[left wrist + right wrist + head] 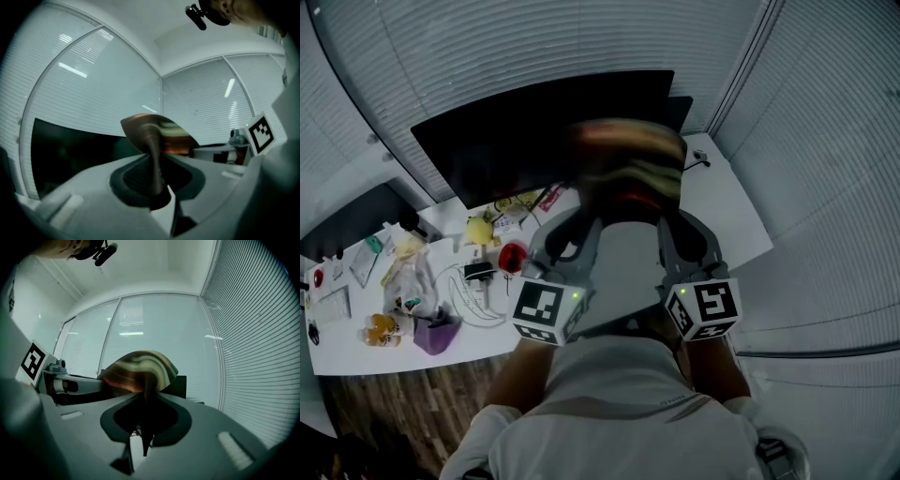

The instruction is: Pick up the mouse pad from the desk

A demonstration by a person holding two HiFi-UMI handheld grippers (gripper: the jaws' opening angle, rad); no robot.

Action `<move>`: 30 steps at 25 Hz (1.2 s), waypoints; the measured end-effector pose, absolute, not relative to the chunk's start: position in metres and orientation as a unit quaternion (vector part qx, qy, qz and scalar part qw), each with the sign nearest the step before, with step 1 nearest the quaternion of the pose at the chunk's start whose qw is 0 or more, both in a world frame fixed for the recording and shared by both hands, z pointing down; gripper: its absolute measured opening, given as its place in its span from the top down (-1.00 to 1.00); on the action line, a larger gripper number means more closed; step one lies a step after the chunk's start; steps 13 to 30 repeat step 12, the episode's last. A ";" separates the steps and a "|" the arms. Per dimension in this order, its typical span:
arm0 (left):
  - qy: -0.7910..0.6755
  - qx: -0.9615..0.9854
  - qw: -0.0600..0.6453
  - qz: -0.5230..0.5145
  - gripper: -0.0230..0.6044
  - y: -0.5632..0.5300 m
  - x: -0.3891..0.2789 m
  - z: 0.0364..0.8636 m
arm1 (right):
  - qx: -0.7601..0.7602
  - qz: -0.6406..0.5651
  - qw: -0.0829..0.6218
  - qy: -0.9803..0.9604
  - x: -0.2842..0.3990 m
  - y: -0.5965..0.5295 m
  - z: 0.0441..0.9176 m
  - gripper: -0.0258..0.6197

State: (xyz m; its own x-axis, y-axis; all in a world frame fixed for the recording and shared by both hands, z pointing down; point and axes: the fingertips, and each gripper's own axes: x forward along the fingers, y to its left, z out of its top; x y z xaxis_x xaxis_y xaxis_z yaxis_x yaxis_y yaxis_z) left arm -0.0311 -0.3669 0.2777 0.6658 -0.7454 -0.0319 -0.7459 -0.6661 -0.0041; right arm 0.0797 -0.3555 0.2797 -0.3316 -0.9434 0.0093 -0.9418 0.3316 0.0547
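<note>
There are two grippers and one mouse pad. The left gripper (157, 190) has its jaws drawn narrow on one edge of the mouse pad (154, 133). The right gripper (144, 427) pinches the opposite edge in the same way. The striped pad bows upward between them.

In the head view the pad (628, 164) is blurred. It is held in the air, clear of the white bench (727, 202), and it covers part of the one dark screen (525, 131) behind it.

Only the head view shows the clutter on the bench's left half: a yellow lump (478, 230), a red round thing (514, 255), a purple thing (436, 335) and a looped white cable (473, 302).

The gripper views show window blinds (253, 348) instead. Each also catches the other gripper's marker cube (260, 131).
</note>
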 end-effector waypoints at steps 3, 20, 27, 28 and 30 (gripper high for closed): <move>0.407 -0.913 0.008 0.016 0.69 -0.366 -0.031 0.275 | 0.577 -0.020 0.021 -0.817 0.077 -0.355 0.278 0.79; 0.407 -0.914 0.004 0.015 0.69 -0.365 -0.033 0.272 | 0.576 -0.020 0.025 -0.817 0.075 -0.356 0.278 0.79; 0.407 -0.914 0.004 0.015 0.69 -0.365 -0.033 0.272 | 0.576 -0.020 0.025 -0.817 0.075 -0.356 0.278 0.79; 0.407 -0.914 0.004 0.015 0.69 -0.365 -0.033 0.272 | 0.576 -0.020 0.025 -0.817 0.075 -0.356 0.278 0.79; 0.407 -0.914 0.004 0.015 0.69 -0.365 -0.033 0.272 | 0.576 -0.020 0.025 -0.817 0.075 -0.356 0.278 0.79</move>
